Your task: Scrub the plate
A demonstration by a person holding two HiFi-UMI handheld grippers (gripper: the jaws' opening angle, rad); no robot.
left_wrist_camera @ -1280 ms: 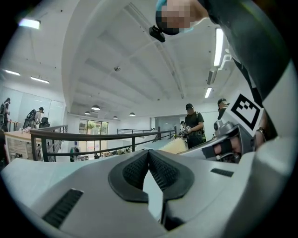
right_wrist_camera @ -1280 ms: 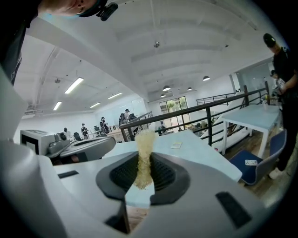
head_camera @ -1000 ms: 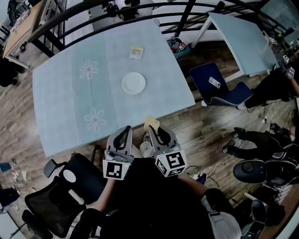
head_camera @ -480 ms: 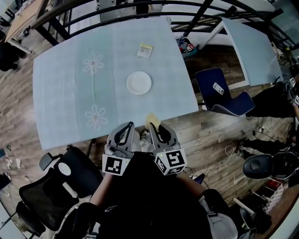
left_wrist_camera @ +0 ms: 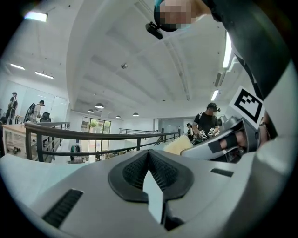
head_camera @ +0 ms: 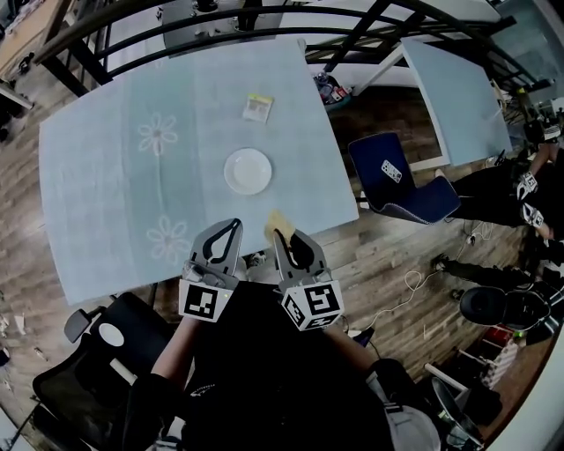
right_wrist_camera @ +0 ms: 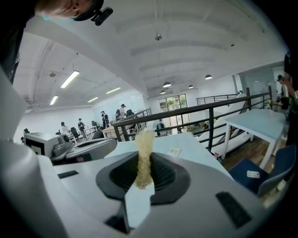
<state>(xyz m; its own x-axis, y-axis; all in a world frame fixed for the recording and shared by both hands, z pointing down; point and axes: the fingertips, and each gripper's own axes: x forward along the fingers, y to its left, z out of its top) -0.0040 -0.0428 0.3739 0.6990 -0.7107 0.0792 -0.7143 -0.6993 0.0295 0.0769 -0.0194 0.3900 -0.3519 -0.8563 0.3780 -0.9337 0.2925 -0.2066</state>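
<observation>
Right gripper (right_wrist_camera: 142,173): grey two-jaw hand tool with a square-marker cube at its rear. The jaws are clamped on a thin yellow sponge (right_wrist_camera: 144,148), which stands upright on edge between the black ribbed pads and rises above them. In the head view this gripper (head_camera: 282,236) is held close to the person's body, and the sponge (head_camera: 278,221) lies at the near edge of the table.

Left gripper (left_wrist_camera: 149,167): same make and also carries a marker cube. The jaws are brought together, pad against pad, with nothing between them. In the head view it (head_camera: 230,226) sits just beside the right gripper, to its left, and both point away from the person toward the table.

White round plate (head_camera: 248,170): lies flat on the table beyond both grippers, apart from them, nearer the table's right half. Neither gripper nor the sponge touches it.

Pale blue table with white flower patterns (head_camera: 123,189): bears the plate. The two flower motifs are to the left of the plate.

Small yellowish flat packet (head_camera: 257,107): on the same table, farther from the person than the plate and apart from it. It also shows in the right gripper view (right_wrist_camera: 174,151).

Second pale blue table (head_camera: 454,84): upper right, apart from the first.

Dark blue chair (head_camera: 392,181): on the wood floor between the two tables.

Black office chair (head_camera: 79,388): lower left, beside the person.

Black metal railing (head_camera: 264,18): runs past the far side of the tables.
</observation>
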